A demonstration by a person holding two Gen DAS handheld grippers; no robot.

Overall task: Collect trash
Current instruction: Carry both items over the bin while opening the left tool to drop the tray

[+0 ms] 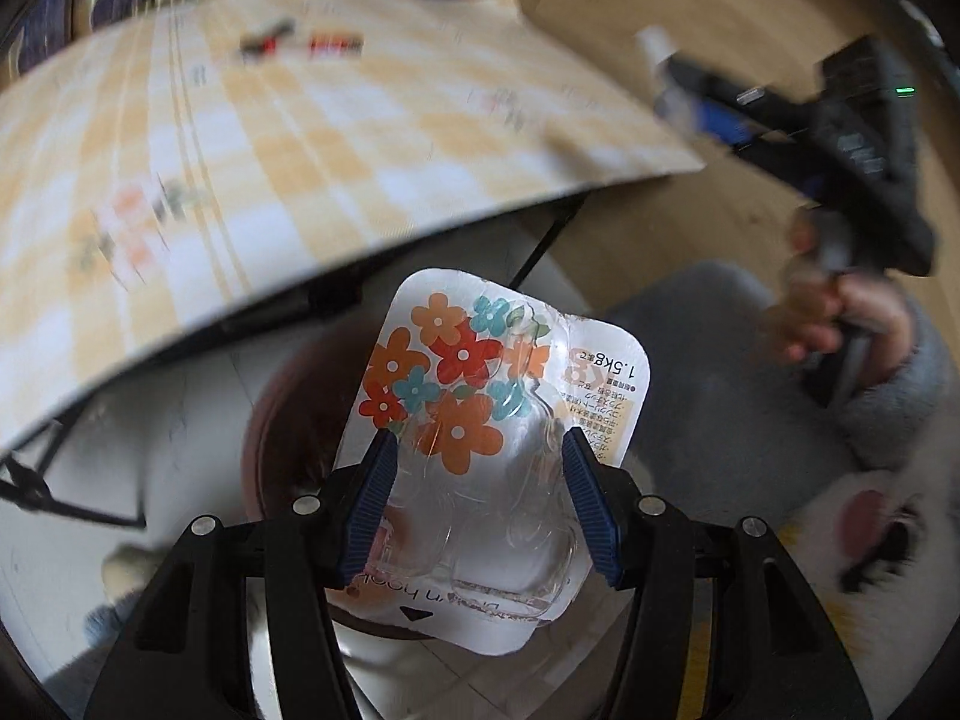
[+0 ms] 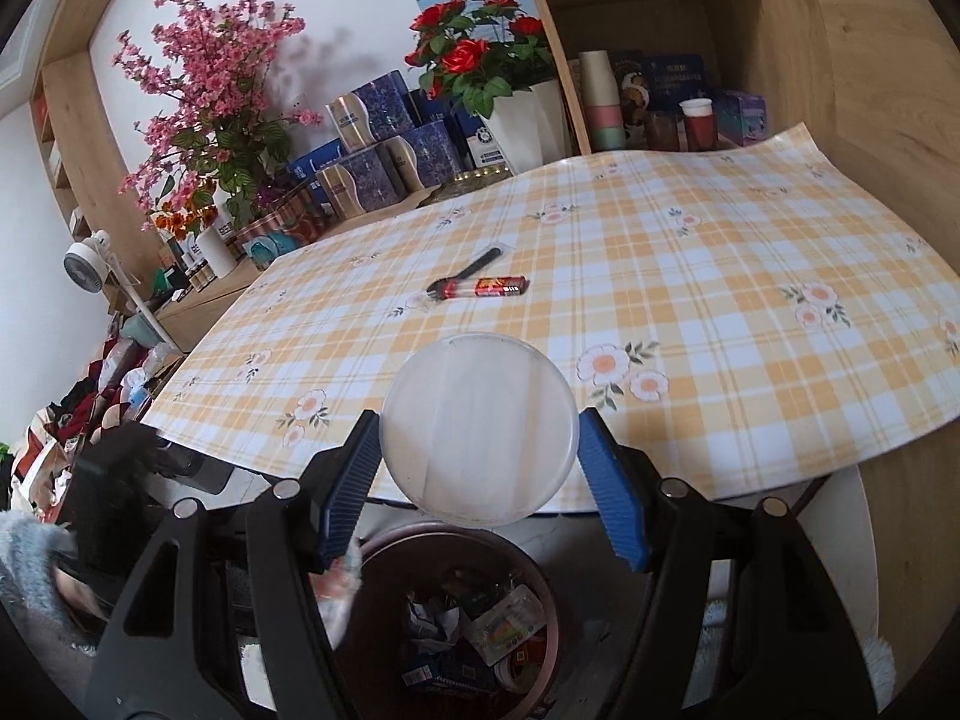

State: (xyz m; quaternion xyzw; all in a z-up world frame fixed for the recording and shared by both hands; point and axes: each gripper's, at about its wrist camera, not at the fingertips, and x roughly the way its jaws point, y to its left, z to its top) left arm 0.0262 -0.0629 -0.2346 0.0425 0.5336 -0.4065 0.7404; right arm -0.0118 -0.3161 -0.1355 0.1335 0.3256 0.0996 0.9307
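Two grippers in use, each clamped on one piece of trash. My left gripper [image 1: 480, 468] grips a flattened plastic blister pack [image 1: 480, 420] printed with orange, red and teal flowers; both blue pads press its side edges, and the pack points away from me, below the table edge. Under it, partly hidden, sits the brown trash bin [image 1: 270, 414] on the pale floor. My right gripper [image 2: 480, 462] holds a round translucent lid [image 2: 480, 426] between its pads, face toward the camera, just in front of the near edge of the table [image 2: 690, 276] with its yellow plaid, flowered cloth. Directly below, in the right wrist view, the bin stands open with crumpled paper and wrappers inside. On the cloth, well apart from both grippers, lie a black plastic fork in a clear sleeve [image 2: 465, 279] and, touching or just beside it, a small red packet [image 2: 501, 286]. Left wrist view is motion-blurred.
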